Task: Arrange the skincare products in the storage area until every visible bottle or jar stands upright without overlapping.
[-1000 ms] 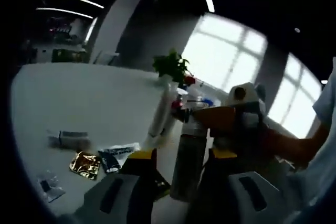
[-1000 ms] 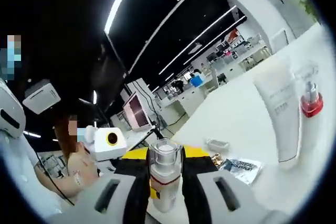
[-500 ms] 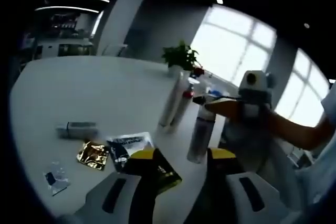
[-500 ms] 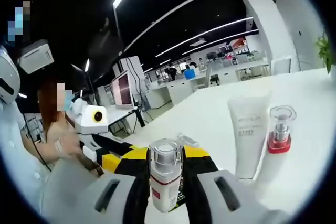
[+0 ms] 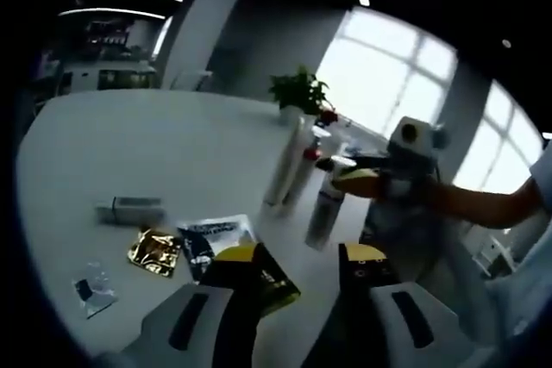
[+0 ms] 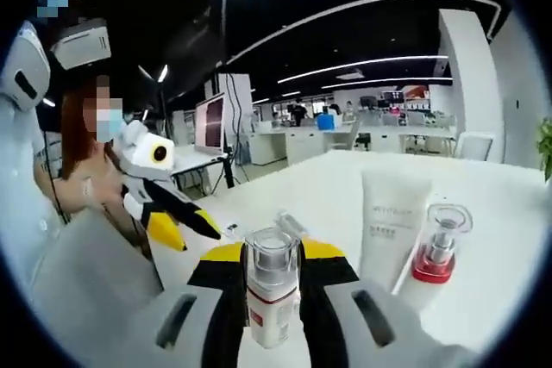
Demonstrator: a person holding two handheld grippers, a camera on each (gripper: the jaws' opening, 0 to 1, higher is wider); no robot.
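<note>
R gripper [image 6: 272, 299] clamps pump bottle [image 6: 272, 286] upright, near white tube [image 6: 390, 228]; L gripper [image 5: 297, 269] looks open, empty.

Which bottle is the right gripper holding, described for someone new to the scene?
Start at the white table and find the white tube standing beside a red-collared pump bottle. Nearer the camera, the right gripper clamps an upright bottle: clear domed cap, white body, red band.
</note>
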